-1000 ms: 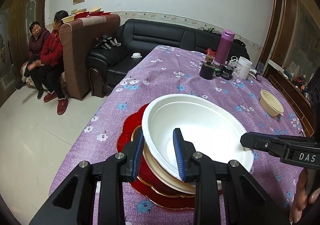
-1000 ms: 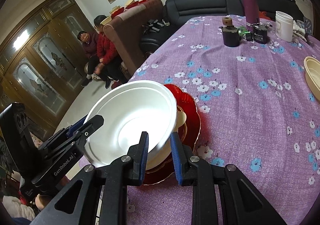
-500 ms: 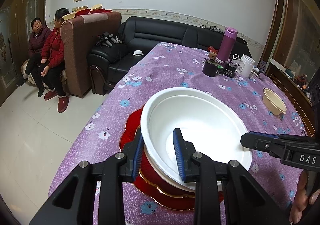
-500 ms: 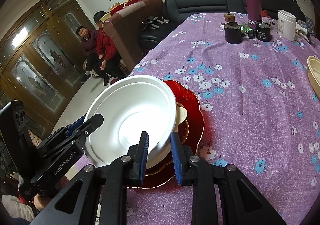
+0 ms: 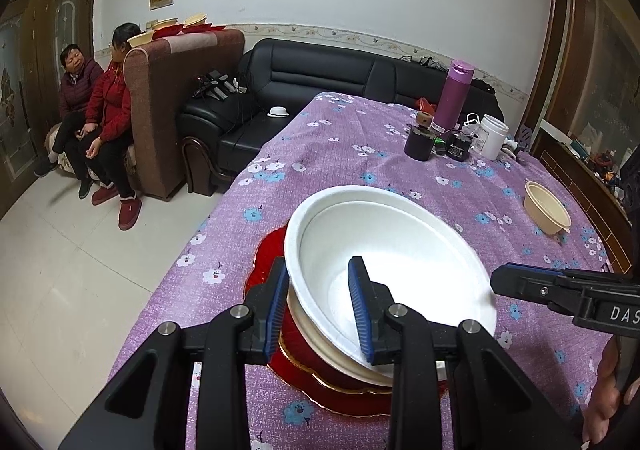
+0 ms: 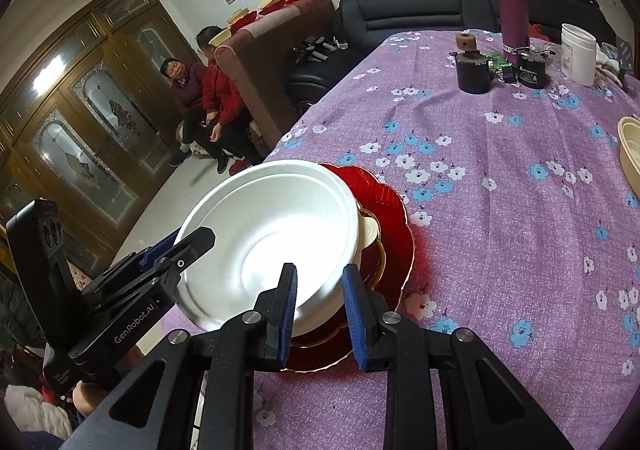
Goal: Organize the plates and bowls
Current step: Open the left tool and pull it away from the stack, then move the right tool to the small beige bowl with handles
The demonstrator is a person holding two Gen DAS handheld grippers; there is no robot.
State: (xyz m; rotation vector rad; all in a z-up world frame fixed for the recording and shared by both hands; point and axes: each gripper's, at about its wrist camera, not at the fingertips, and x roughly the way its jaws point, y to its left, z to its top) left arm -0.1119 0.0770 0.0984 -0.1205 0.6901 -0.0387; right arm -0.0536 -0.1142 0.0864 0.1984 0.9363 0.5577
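Note:
A large white foam bowl [image 5: 392, 246] [image 6: 272, 234] hangs tilted over a stack: a cream plate [image 5: 320, 346] [image 6: 370, 230] on a scalloped red plate [image 5: 268, 250] [image 6: 396, 226]. My left gripper [image 5: 318, 266] is shut on the bowl's near rim, one pad outside and one inside. My right gripper [image 6: 319, 270] is shut on the opposite rim in the same way. Each gripper shows in the other's view: the right gripper [image 5: 504, 282] at the bowl's right edge, the left gripper [image 6: 200, 238] at its left edge. A small cream bowl [image 5: 546, 210] [image 6: 630, 154] stands alone to the right.
The table [image 5: 340, 138] has a purple flowered cloth, and its left edge runs close to the stack. A purple bottle [image 5: 454, 94], a dark jar [image 5: 419, 142] and a white jar [image 5: 493, 136] stand at the far end. Two people [image 5: 96, 110] sit beyond the table, left.
The right wrist view has drifted a little. The bowl, both grips and the stack stand as before.

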